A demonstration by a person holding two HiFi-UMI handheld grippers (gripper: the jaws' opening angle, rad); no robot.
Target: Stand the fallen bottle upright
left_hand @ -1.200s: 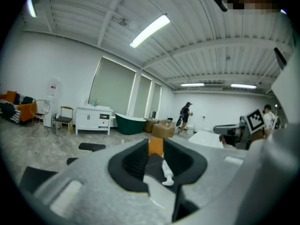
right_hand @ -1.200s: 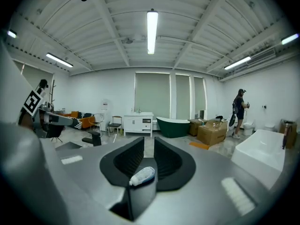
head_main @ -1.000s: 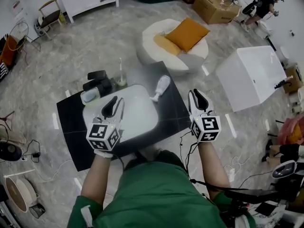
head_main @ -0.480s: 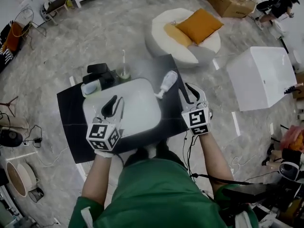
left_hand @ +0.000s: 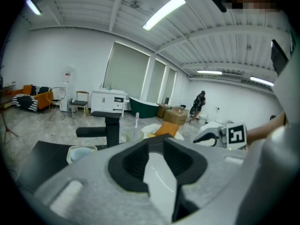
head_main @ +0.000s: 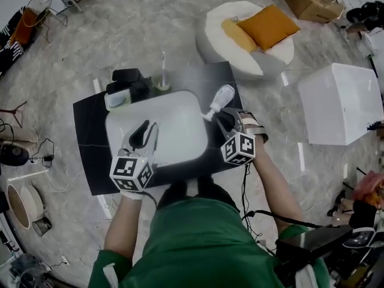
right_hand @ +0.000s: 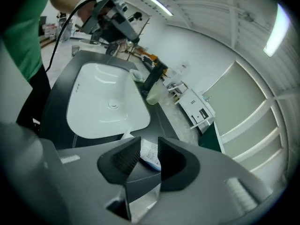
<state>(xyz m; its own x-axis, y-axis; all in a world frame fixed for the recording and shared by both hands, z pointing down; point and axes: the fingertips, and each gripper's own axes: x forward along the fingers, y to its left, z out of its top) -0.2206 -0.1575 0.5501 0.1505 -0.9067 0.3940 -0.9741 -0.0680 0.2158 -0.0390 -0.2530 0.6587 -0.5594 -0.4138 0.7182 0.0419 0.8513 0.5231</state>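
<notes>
Right gripper (head_main: pixel 230 120) at the fallen bottle (head_main: pixel 221 98), jaws parted around its near end.

The white bottle lies on its side on the black counter (head_main: pixel 90 161), just right of the white sink (head_main: pixel 174 131). The right gripper's jaws have just been opening and do not visibly press on it. The left gripper (head_main: pixel 147 134) hovers over the basin, jaws apart, with nothing between them. A black faucet (head_main: pixel 126 83) and a cup with a toothbrush (head_main: pixel 162 80) stand at the sink's far edge.
</notes>
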